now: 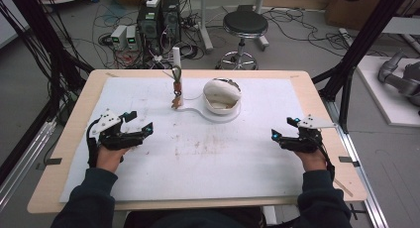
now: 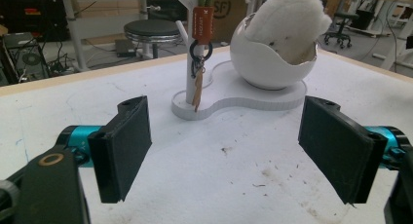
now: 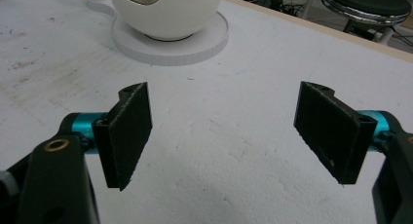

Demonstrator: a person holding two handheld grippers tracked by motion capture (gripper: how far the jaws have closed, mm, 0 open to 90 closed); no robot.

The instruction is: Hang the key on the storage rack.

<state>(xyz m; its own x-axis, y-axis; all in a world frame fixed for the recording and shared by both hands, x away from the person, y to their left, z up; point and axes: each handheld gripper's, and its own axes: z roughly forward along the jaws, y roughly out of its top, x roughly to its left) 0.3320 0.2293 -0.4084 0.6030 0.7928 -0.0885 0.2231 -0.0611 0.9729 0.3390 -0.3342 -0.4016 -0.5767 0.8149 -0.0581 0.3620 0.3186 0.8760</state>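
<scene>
Grey floor point(image 1: 297, 44), tangled cables point(image 1: 106, 17), black stool point(image 1: 244, 24)

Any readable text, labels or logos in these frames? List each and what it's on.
"SF": partial black lettering on a cardboard box behind the table, cut off.
Orange key tag hanging on the white stand: white print, too small and blurred to read.
Nothing else legible.

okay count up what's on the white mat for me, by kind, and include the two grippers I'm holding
Grippers: 2, the left gripper and the right gripper, both open
White stand with a post: 1
Egg-shaped white bowl with a fluffy white lining: 1
Key ring with an orange tag, hung on the post: 1
Total: 5
</scene>
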